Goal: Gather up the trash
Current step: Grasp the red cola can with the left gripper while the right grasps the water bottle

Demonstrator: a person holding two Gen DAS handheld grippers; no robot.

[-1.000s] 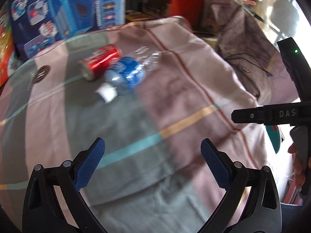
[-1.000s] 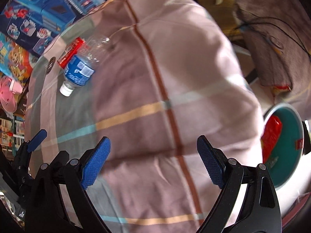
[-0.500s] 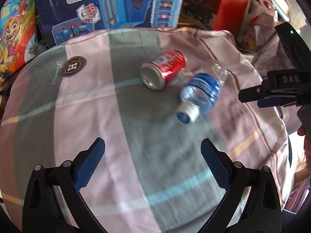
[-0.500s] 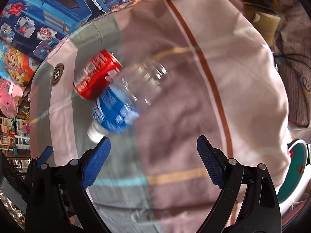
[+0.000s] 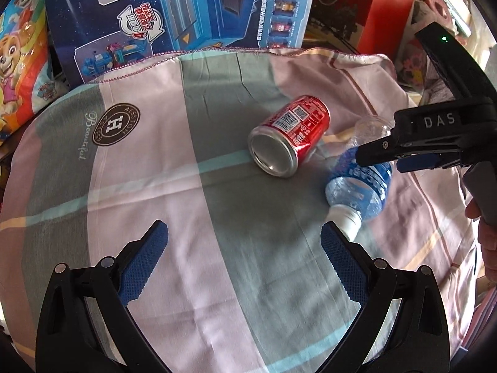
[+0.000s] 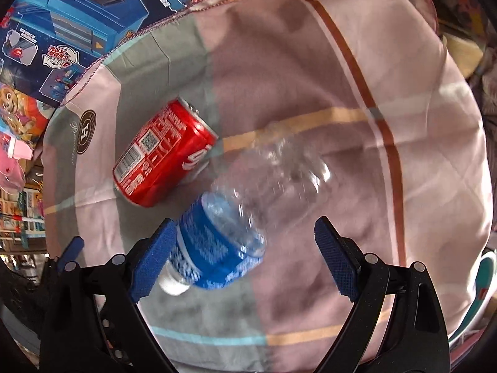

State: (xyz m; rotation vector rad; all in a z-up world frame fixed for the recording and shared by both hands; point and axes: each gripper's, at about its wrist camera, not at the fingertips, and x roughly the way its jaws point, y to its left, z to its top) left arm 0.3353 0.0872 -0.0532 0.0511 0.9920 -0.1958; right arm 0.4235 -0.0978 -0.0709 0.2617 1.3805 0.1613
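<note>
Red aluminium drink can [image 5: 290, 134] on its side near the middle of the cloth, silver end turned toward the left wrist camera, barcode and white print facing up. Just beside it, apparently touching at its far end, a clear crumpled plastic bottle with a blue label [image 6: 236, 227] and a white cap, also lying flat, cap end pointing toward the cameras. Both on a checked bedsheet of pink, grey-green, teal and tan bands [image 5: 217, 279], spread over a rounded surface, with a round brown logo patch [image 5: 117, 124] printed near its far left edge.

Right gripper [image 6: 245, 255] directly above the bottle, black frame with blue textured pads, jaws wide and closing slightly, the labelled part of the bottle in between; left pad close against the label near the cap, contact impossible to confirm, right pad well clear of the bottle. Seen from the left wrist camera as a black body marked "DAS" overlapping the bottle, with fingers of a hand [image 5: 487, 242] at the right edge.

Left gripper [image 5: 243, 245] hanging over bare cloth nearer the camera than the can, jaws spread wide with nothing between.

Beyond the sheet's stitched hem, a large dark blue toy box with printed pictures [image 5: 174, 12], a bright cartoon-dog pack [image 5: 15, 59] to its left, a red box [image 5: 382, 0] to its right. Teal bowl rim [image 6: 487, 267] at the right edge of the right wrist view.
</note>
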